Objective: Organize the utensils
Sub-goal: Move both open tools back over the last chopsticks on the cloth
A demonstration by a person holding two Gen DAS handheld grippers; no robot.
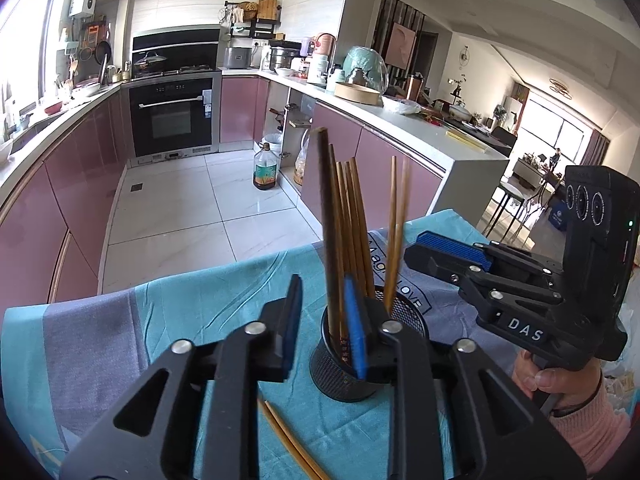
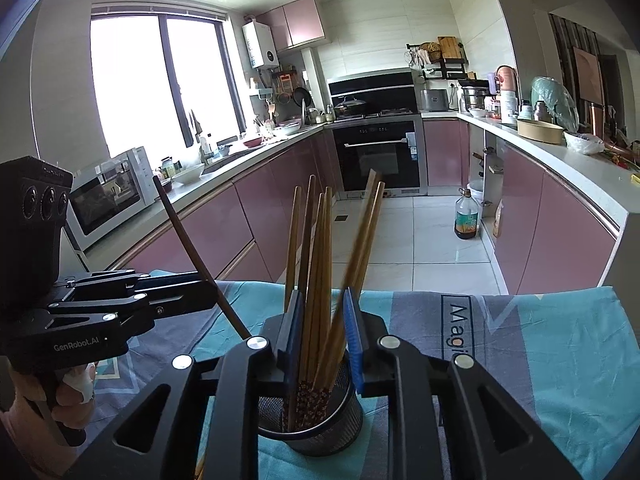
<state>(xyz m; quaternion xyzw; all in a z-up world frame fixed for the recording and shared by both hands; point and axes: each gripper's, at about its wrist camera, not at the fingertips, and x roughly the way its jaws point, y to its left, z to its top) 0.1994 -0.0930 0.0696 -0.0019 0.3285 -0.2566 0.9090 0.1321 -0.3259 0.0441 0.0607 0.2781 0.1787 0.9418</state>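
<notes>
left wrist view: two loose chopsticks point(image 1: 294, 442) lay flat on the counter point(image 1: 200, 312) just below the left tongs point(image 1: 326, 326), pointing toward the camera; the cup point(image 1: 360, 354) stood ahead. both left and right tongs point(image 2: 322, 330) stood released, gripping nothing.

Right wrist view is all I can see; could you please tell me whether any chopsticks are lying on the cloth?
Observer: Yes, two loose chopsticks lie on the cloth, on the person's side of the mesh holder.
Operator: Thank you. Is the left gripper clamping the dark chopstick?
Observer: No, the left gripper has its jaws apart; the dark chopstick stands between them, its lower end in the holder.
</notes>
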